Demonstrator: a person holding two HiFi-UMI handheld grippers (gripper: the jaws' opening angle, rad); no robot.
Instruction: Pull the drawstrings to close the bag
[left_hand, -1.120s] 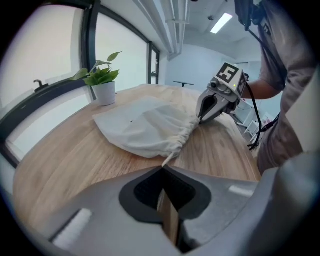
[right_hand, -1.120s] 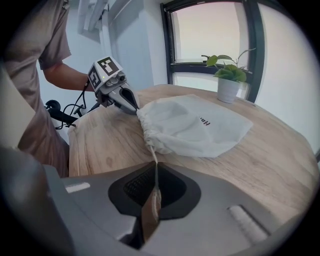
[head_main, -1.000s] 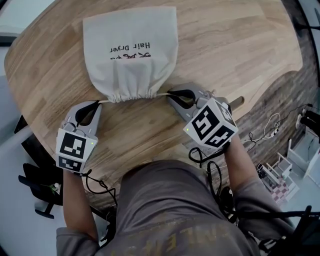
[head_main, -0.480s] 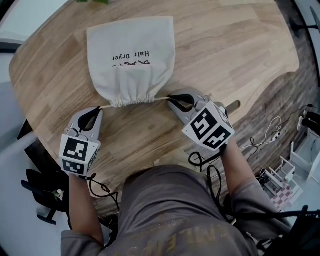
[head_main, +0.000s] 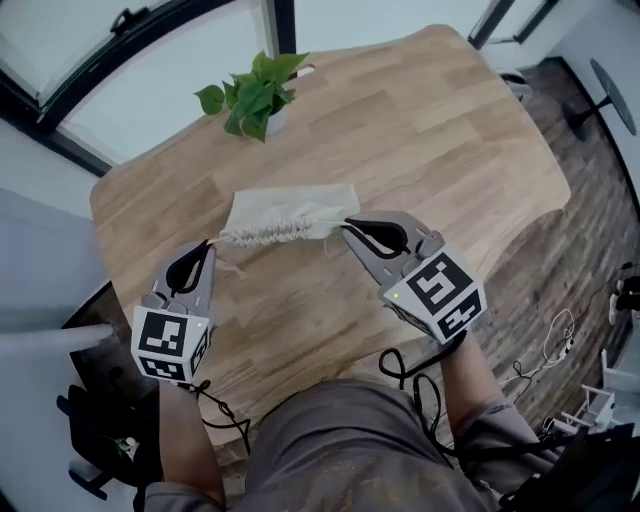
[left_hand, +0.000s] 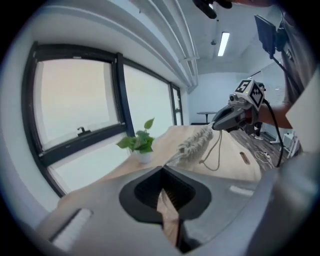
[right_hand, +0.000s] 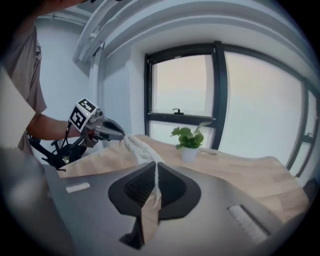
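Note:
The cream drawstring bag (head_main: 300, 205) hangs stretched between my two grippers above the wooden table (head_main: 450, 130). Its gathered mouth (head_main: 272, 233) is bunched tight. My left gripper (head_main: 210, 243) is shut on the left drawstring and my right gripper (head_main: 347, 225) is shut on the right one. In the left gripper view the cord runs from my shut left gripper (left_hand: 162, 171) to the bunched mouth (left_hand: 192, 144), with a loose cord loop (left_hand: 218, 157) below the right gripper (left_hand: 227, 118). In the right gripper view the cord (right_hand: 156, 175) lies pinched in my right gripper (right_hand: 156, 167), and the mouth (right_hand: 137, 146) leads to the left gripper (right_hand: 107, 131).
A small potted plant (head_main: 255, 92) stands at the table's far edge by the window, also seen as the plant (left_hand: 141, 142) and the plant (right_hand: 189, 137). Cables and small items lie on the floor (head_main: 560, 330) at the right. The person's torso (head_main: 350, 440) fills the bottom.
Both grippers have risen and the bag has come up off the table with them. The bag now looks flattened and hangs between them. The plant has come into view.

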